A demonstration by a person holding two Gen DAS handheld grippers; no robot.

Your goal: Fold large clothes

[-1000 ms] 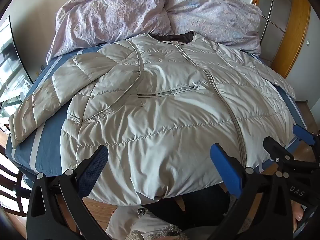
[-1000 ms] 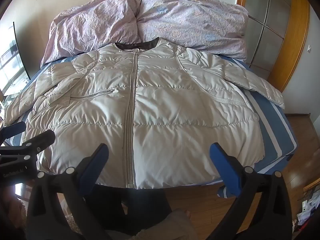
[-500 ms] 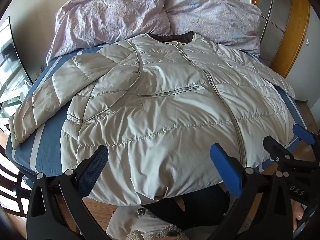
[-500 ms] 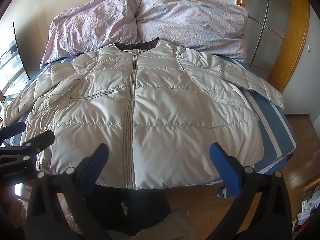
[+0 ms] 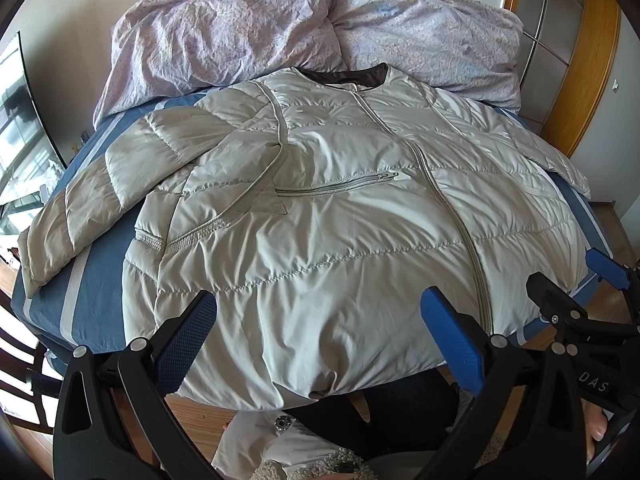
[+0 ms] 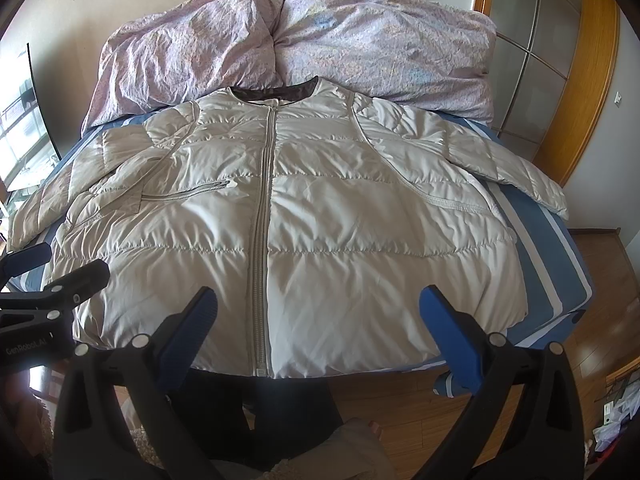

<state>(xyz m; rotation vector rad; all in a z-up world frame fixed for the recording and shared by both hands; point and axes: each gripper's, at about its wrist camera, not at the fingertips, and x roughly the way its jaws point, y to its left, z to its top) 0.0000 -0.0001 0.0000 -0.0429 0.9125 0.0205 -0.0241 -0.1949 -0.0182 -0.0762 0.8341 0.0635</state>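
A large beige quilted jacket [image 5: 328, 216] lies flat, front up and zipped, on the bed, collar at the far end; it also shows in the right wrist view [image 6: 288, 220]. Its left sleeve [image 5: 88, 200] lies spread out to the side, and its right sleeve [image 6: 508, 168] reaches toward the bed's right edge. My left gripper [image 5: 318, 332] is open and empty, held just above the hem near the left half. My right gripper [image 6: 318, 332] is open and empty above the hem, right of the zip [image 6: 262, 240]. Each gripper shows at the edge of the other's view.
The bed has a blue striped sheet [image 6: 536, 240]. A crumpled lilac duvet [image 6: 304, 44] is piled at the head. A wooden-framed wardrobe [image 6: 584, 72] stands on the right. Wooden floor [image 6: 400, 400] and the person's legs are at the foot.
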